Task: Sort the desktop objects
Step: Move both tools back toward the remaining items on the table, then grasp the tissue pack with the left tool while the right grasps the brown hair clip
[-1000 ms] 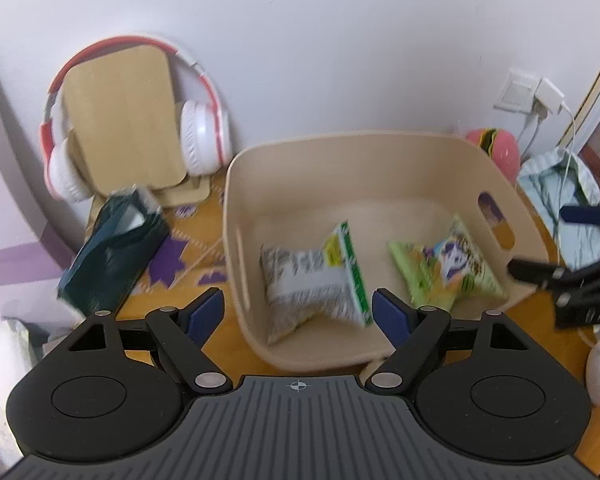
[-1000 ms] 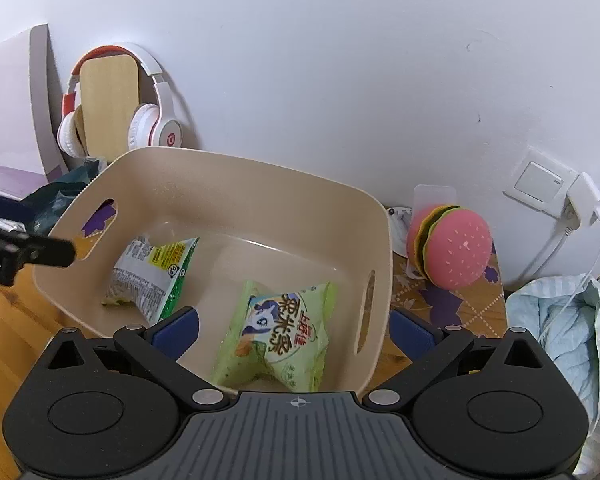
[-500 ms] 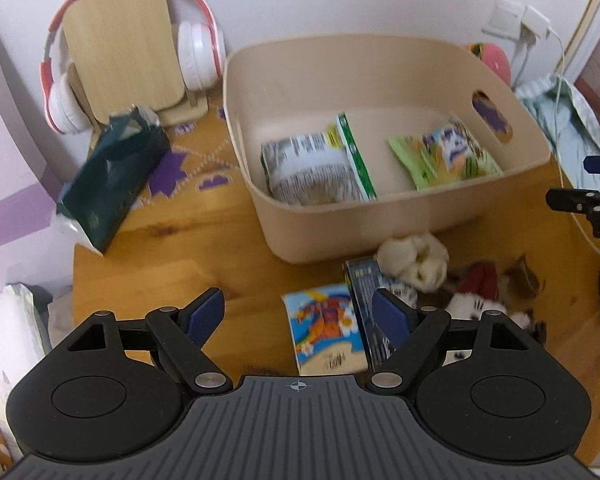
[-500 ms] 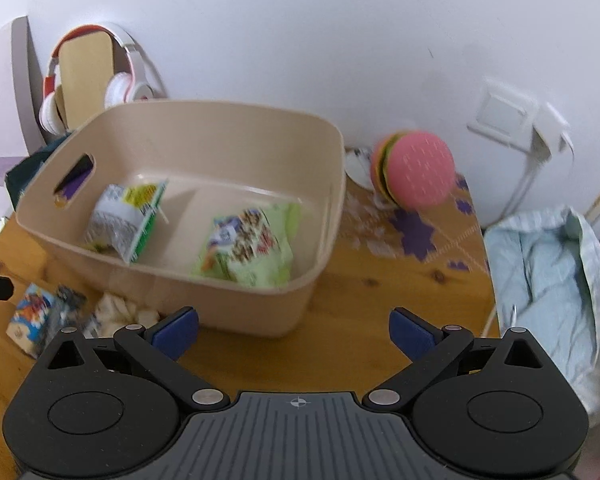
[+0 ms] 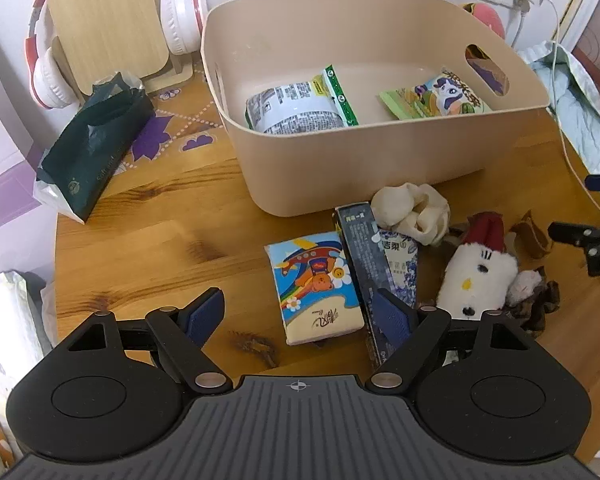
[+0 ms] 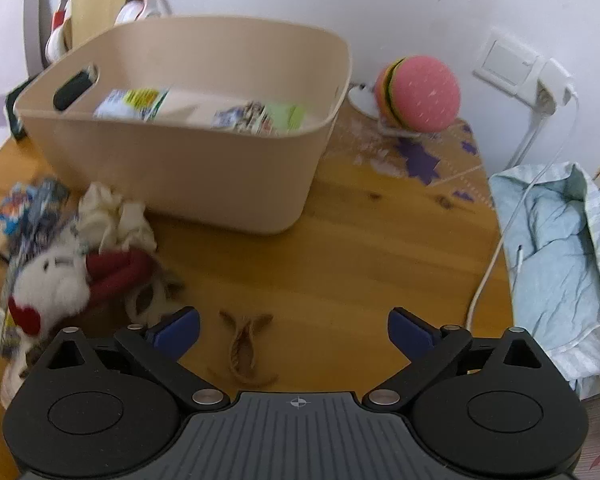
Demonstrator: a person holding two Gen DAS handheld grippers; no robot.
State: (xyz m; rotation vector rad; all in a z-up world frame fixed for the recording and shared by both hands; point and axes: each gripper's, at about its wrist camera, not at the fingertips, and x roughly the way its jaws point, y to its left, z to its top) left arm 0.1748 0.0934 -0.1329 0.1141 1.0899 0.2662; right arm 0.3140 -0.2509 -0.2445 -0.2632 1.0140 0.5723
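**Two packets binned, a heap left on the desk**

Both tongs stand with their jaws apart and nothing between them. The left tongs (image 5: 298,314) hang over the desk (image 5: 148,248) with the cartoon tissue pack (image 5: 314,286) straight ahead between the jaws, and the dark box (image 5: 366,264) against the right-hand jaw, leaning on the pack's edge.

The likeliest slip is there. Closing on the tissue pack as things lie could catch the box as well, dragging it along or tipping it. The pack also looks soft and slick, so a shallow pinch on one corner may let it slide out on the way up. Beyond the box, the cream cloth (image 5: 410,210) and the white plush toy (image 5: 476,276) lie bunched together, so lifting one could drag the other.

The bin (image 5: 340,160) sits ahead of both tongs, holding a grey snack bag (image 5: 296,108) and a green snack bag (image 5: 436,98). The right tongs (image 6: 294,330) hover over bare wood, with the heap off to their left; that view is blurred.
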